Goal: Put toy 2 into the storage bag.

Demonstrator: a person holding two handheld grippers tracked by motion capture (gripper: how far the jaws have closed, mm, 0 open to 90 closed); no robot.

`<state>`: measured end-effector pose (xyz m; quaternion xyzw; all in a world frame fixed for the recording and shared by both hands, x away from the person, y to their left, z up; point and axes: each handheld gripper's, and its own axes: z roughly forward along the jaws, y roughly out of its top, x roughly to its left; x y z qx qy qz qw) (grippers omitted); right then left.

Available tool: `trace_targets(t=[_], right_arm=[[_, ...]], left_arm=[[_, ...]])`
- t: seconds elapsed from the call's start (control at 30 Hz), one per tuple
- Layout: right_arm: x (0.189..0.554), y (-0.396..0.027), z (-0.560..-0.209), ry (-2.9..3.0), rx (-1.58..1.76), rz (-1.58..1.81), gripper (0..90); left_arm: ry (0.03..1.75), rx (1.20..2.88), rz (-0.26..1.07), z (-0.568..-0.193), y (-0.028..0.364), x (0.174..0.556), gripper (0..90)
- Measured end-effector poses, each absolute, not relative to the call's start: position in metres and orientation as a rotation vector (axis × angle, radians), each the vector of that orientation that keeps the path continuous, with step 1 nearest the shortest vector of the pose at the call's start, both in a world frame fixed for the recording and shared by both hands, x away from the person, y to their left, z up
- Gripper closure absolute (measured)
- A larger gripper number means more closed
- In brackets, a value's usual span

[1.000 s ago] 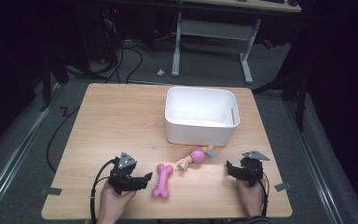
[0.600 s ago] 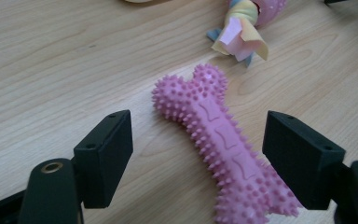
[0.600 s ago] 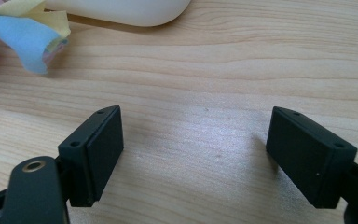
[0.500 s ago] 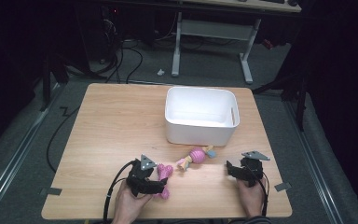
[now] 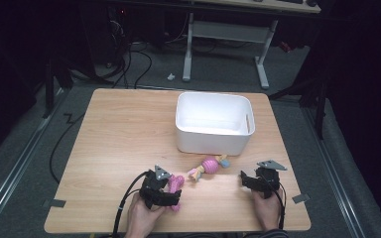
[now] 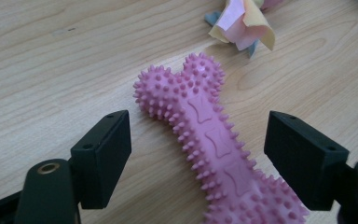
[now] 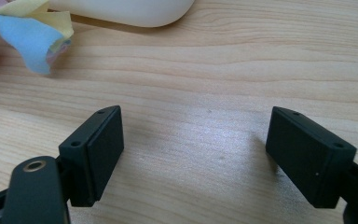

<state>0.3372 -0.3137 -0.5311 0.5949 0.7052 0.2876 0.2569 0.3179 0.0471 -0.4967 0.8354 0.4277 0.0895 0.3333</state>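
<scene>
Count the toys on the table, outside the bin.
2. A pink spiky bone lies between the open jaws of the left gripper; a pink ball toy with cloth tails lies just in front of the white bin. The bin's inside looks empty.

Lit from overhead on the tabletop (image 5: 119, 134) alone; dark all around, floor and desk legs barely readable. Soft and low in detail from the high view, with mild glare inside the white bin (image 5: 213, 121). Sharp on wood grain and the pink spiked bone (image 6: 214, 144) in both gripper views. Soft sheen between the right jaws, faint shadows beneath; nearest jaw parts slightly blurred.
</scene>
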Motion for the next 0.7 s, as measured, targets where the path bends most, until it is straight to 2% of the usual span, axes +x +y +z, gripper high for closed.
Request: trace_targets(t=[0.3, 0.7], right_arm=[[0.337, -0.313, -0.531, 1.918, 1.608, 0.785, 19.1], [0.337, -0.313, -0.531, 1.929, 1.599, 0.787, 19.1]], left_arm=[[1.122, 2.216, 0.236, -0.505, 0.037, 0.319, 25.8], [1.137, 2.227, 0.227, -0.512, 0.034, 0.317, 42.5]])
